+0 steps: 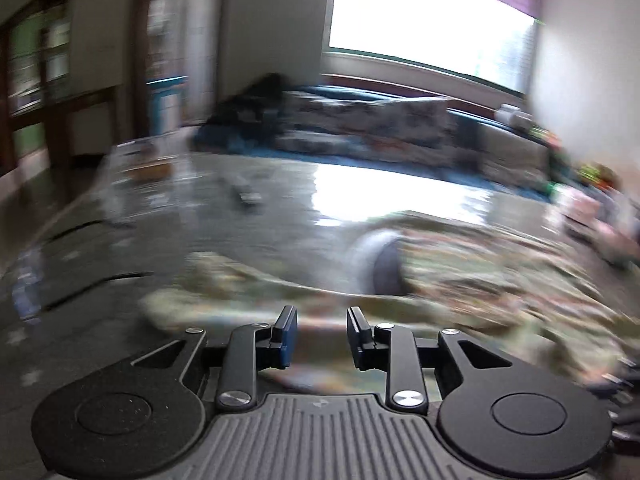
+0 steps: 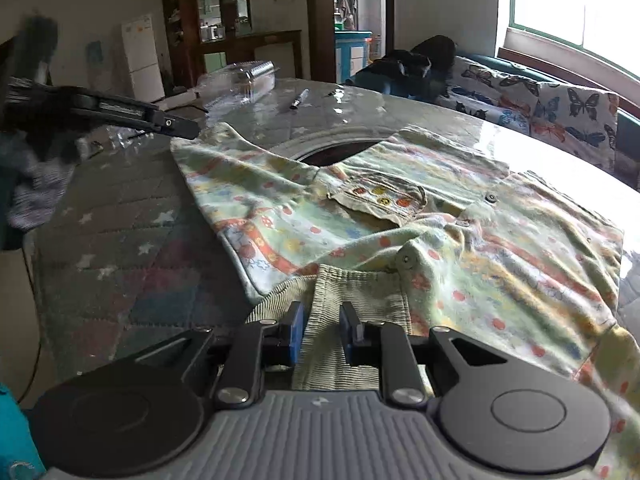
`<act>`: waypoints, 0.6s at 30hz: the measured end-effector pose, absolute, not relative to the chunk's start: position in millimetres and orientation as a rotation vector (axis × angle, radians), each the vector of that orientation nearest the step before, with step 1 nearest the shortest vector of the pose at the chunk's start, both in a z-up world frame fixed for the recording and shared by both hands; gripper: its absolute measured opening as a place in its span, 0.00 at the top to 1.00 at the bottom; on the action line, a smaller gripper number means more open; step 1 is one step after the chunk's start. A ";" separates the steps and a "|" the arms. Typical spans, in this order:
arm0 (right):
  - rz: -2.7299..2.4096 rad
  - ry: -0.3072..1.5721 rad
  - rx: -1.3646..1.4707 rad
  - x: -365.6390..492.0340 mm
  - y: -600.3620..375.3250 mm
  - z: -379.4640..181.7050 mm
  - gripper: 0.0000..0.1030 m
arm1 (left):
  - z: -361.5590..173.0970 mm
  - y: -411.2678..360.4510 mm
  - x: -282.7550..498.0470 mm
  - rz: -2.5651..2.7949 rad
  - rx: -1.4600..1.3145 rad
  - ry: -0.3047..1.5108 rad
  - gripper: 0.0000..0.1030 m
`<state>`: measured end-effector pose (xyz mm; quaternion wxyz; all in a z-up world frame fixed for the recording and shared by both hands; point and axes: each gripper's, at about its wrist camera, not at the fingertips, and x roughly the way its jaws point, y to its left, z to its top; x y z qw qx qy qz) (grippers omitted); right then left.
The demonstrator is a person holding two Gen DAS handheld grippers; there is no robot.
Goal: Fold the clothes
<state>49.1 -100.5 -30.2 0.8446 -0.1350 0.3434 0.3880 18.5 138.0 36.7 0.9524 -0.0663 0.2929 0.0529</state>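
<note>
A pale green child's garment [image 2: 400, 216] with orange stripes, dots and snap buttons lies spread on the table, its small pocket [image 2: 380, 196] facing up. My right gripper [image 2: 322, 332] hovers at the near edge, open, and the ribbed green cuff [image 2: 360, 288] lies flat between and under its fingers. In the right wrist view my left gripper [image 2: 184, 128] reaches in from the left at the garment's far left corner. The left wrist view is blurred. There the left gripper [image 1: 322, 332] is open above the garment [image 1: 460, 280], with nothing pinched.
The table [image 2: 132, 240] has a star-patterned cover. A grey ring with a dark centre [image 2: 336, 148] sits partly under the garment. A pen [image 2: 299, 99] and a clear plastic box [image 2: 240, 80] lie at the far side. Behind is a butterfly-print sofa [image 2: 540, 104].
</note>
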 end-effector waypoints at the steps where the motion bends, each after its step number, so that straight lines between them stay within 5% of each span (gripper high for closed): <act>1: 0.810 0.723 -0.279 48.3 -101.6 -31.4 0.85 | 37.1 124.6 17.5 0.057 -0.119 0.596 0.68; 3: 0.795 0.725 -0.246 48.2 -107.9 -29.5 0.95 | 37.1 97.4 15.7 -0.042 -0.087 0.603 0.65; 18: 0.728 0.691 -0.002 54.8 -170.7 6.8 0.95 | 4.5 -32.2 25.7 -0.499 0.180 0.670 0.65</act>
